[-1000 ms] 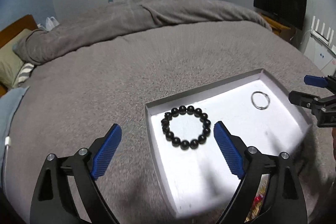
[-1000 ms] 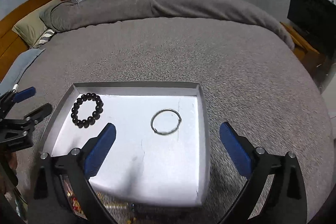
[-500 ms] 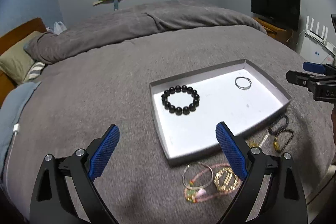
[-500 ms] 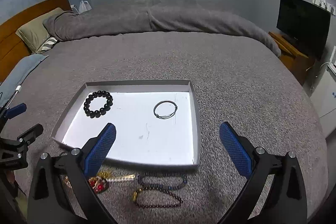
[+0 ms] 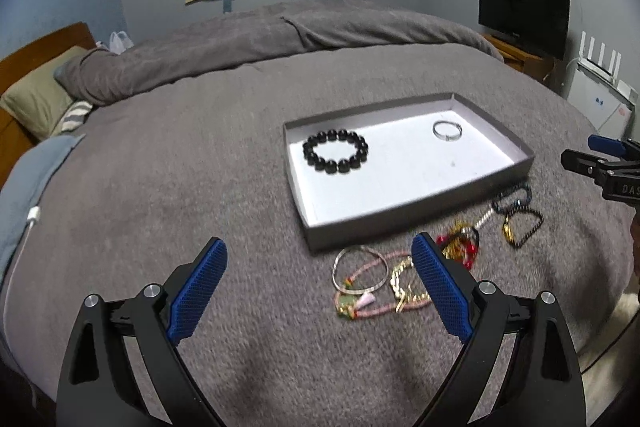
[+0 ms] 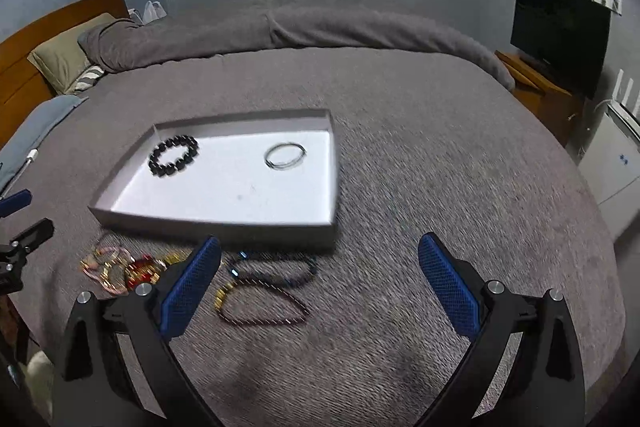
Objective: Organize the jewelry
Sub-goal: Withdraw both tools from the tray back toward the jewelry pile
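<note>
Left wrist view: my left gripper (image 5: 318, 273) hangs spread wide and empty above the grey blanket (image 5: 160, 187). The shallow grey tray (image 5: 416, 217) lies ahead to the right. On its white floor, black bead bracelet (image 5: 335, 151) at the left, thin silver bangle (image 5: 447, 130) toward the far right corner, well apart. Loose pile on the blanket just outside the tray's near wall: a pink cord bracelet (image 5: 362, 287), a gold chain (image 5: 404, 285), red-and-gold beads (image 5: 460, 247), dark bead strands (image 5: 518, 211).

Right wrist view: my right gripper (image 6: 320, 269) also spread wide, nothing between the pads. Tray beyond, slightly left. A dark bead strand (image 6: 260, 307) lies just beyond the fingertips, near the left pad (image 6: 188, 291). Image is motion-blurred.
</note>
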Demonstrator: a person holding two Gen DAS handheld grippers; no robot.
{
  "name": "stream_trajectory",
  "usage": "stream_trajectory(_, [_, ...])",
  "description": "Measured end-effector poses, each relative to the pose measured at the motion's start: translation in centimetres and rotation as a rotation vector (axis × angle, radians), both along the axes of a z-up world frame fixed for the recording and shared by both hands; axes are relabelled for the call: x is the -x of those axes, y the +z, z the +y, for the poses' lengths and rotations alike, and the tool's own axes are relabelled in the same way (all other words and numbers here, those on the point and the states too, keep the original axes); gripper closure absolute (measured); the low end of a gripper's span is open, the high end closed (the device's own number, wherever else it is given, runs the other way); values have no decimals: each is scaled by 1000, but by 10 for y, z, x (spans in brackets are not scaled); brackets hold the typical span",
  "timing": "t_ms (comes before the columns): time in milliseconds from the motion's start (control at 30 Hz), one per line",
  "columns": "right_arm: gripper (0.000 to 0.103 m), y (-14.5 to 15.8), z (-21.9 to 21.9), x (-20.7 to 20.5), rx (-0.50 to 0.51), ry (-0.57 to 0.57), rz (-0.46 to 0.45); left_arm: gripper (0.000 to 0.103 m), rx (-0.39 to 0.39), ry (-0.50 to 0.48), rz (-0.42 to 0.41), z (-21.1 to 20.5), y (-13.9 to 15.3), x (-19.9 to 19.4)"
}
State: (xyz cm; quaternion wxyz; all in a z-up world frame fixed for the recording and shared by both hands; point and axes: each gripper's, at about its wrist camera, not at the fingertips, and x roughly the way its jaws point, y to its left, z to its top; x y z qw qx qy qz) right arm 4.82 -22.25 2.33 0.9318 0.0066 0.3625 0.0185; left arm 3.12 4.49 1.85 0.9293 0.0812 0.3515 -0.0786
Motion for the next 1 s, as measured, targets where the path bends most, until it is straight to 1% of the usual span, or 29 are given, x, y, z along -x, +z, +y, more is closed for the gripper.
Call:
stream_trajectory(100, [6, -9, -7, 8, -16, -1, 0, 10, -19, 1, 1, -2, -8, 5])
stream_trajectory(233, [6, -20, -9, 16, -9, 2, -2, 10, -3, -3, 18, -1, -16, 10])
stream_trajectory(367, [6, -31, -4, 19, 7, 17, 11, 10, -15, 5, 21, 0, -24, 15])
stream_trajectory(567, [6, -43, 4, 17, 15, 38, 21, 10, 8, 7, 52, 3, -35, 17])
stream_trajectory(667, [6, -49, 7, 16, 18, 44, 29, 10, 2, 10, 54, 3, -39, 17])
stream_trajectory(833, [6, -58, 6, 14, 14, 35, 34, 10, 21, 24, 61, 7, -46, 14])
stream_trajectory(1000, [7, -65, 7, 15, -5, 35, 15, 10, 33, -1, 61, 3, -54, 14])
